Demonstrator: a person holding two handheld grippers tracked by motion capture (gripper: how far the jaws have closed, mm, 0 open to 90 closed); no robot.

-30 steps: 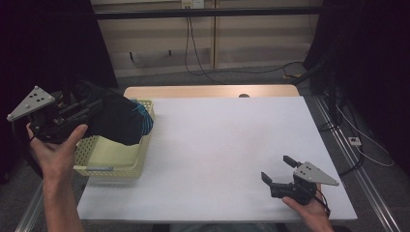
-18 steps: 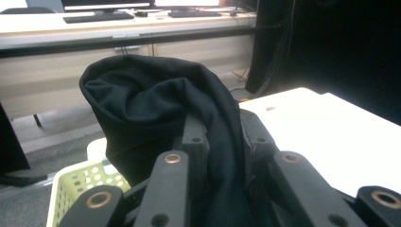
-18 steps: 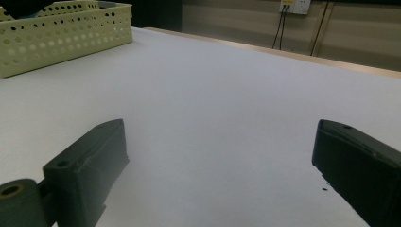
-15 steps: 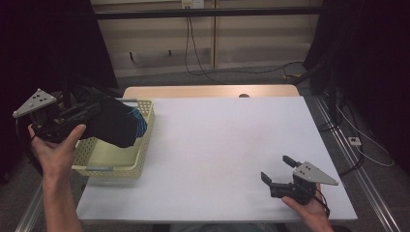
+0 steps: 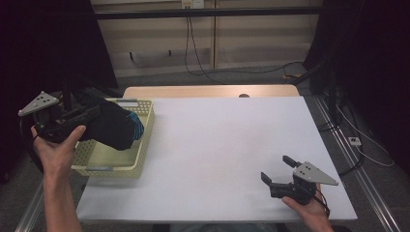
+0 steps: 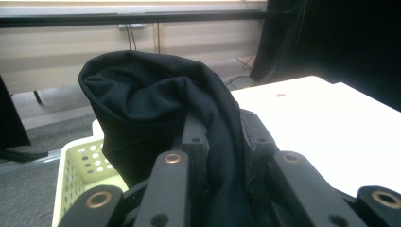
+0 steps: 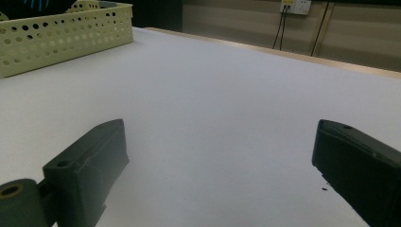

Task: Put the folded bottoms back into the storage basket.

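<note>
Black cloth (image 5: 110, 126) bunched, clamped in left gripper (image 5: 89, 116), hanging over yellow-green perforated basket (image 5: 143, 140) at table (image 5: 227, 145) left edge. Lowering it in: keep bundle centred between walls, release only once resting inside. Right gripper (image 5: 279, 170) idling near right, jaws spread, empty.

cloth: black bundle (image 5: 113, 128), bunched, blue trim showing | place: over pale yellow basket (image 5: 140, 145), possibly touching its rim

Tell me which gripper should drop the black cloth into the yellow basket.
Left. The left gripper is already shut on the black cloth, which hangs over the yellow basket. The right gripper stands open over the bare white table, far from the basket.
</note>
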